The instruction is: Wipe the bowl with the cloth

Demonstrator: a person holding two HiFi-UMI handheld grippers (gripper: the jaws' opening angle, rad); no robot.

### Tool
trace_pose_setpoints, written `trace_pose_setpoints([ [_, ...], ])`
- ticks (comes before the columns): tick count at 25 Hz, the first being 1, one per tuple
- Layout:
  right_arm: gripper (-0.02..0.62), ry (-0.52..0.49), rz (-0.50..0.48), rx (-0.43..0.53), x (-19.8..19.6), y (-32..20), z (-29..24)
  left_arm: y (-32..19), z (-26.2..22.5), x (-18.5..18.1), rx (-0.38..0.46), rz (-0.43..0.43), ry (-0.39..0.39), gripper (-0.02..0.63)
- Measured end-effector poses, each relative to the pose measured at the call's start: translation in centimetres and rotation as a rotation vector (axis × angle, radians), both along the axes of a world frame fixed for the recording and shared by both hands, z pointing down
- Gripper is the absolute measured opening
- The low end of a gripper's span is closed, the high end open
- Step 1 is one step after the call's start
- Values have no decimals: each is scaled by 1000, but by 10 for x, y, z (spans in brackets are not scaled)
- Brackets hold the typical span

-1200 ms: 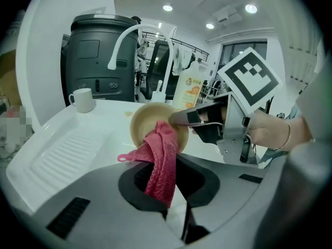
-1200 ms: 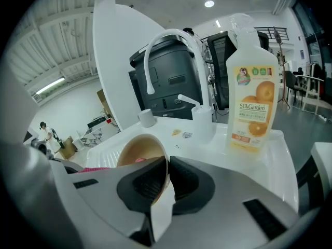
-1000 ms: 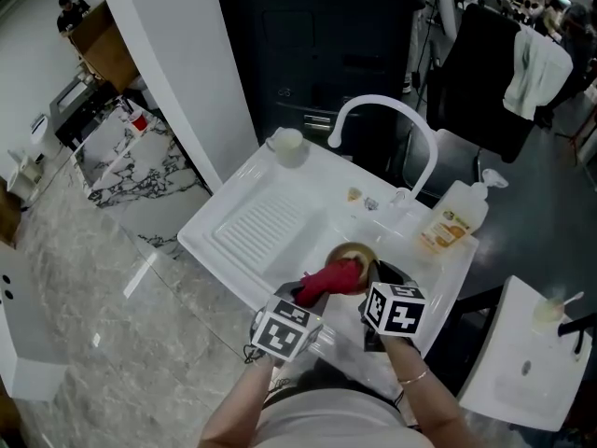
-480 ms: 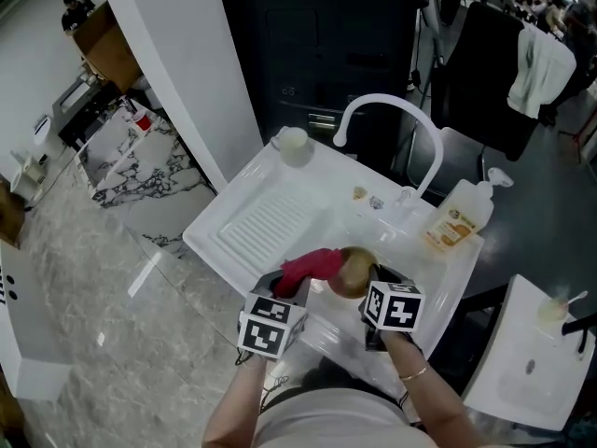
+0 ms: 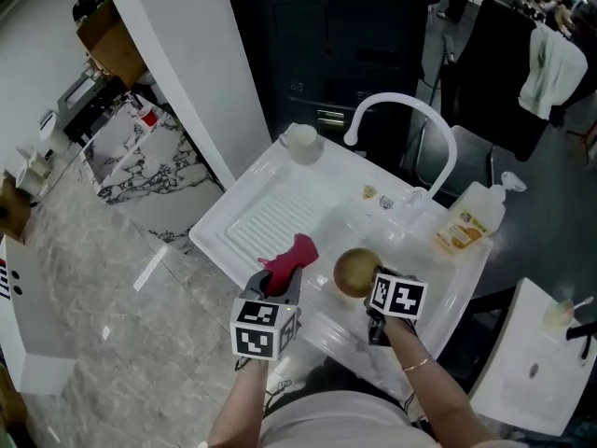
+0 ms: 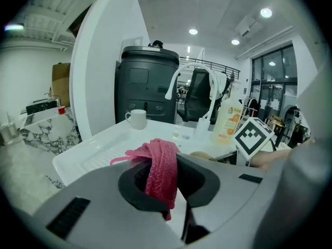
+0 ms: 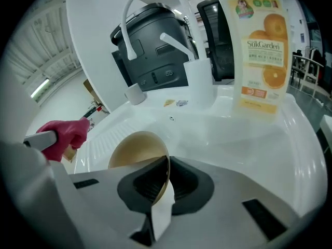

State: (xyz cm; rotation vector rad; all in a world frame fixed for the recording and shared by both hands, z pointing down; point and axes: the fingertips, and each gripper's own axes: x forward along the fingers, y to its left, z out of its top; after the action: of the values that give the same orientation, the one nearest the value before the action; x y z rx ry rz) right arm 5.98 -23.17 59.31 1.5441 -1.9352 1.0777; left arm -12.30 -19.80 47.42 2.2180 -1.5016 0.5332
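Note:
A tan bowl (image 5: 355,272) hangs tilted over the white sink (image 5: 401,241); my right gripper (image 5: 378,297) is shut on its rim (image 7: 165,178), the bowl's hollow (image 7: 136,149) facing left. My left gripper (image 5: 280,283) is shut on a red cloth (image 5: 290,256), which bunches between the jaws (image 6: 162,167) and droops over them. The cloth sits to the left of the bowl, apart from it, above the drainboard's near edge. In the right gripper view the cloth (image 7: 65,134) shows at the far left.
A white faucet (image 5: 403,110) arches over the sink's back. An orange soap bottle (image 5: 466,217) stands at the back right. A white cup (image 5: 300,142) sits on the far corner of the ribbed drainboard (image 5: 266,220). A second small sink (image 5: 522,362) is at the right.
The left gripper has drawn the red cloth out of the bowl and to the left, over the drainboard. The right gripper keeps hold of the bowl, now uncovered.

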Motion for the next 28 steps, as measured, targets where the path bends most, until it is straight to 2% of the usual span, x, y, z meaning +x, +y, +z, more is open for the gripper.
trace_pose_setpoints([
  [9,20,-38,-33,-70,-28,-22,43,-5,7,-33,-4,-128,35,58],
  [16,18,-57,-37,-142,-49,-34,79,-10,10,-59,4,-210,30,58],
  [28,18,-35,-58,-161,-66,-49,113,-15,18,-77,-10,-267,29,58],
])
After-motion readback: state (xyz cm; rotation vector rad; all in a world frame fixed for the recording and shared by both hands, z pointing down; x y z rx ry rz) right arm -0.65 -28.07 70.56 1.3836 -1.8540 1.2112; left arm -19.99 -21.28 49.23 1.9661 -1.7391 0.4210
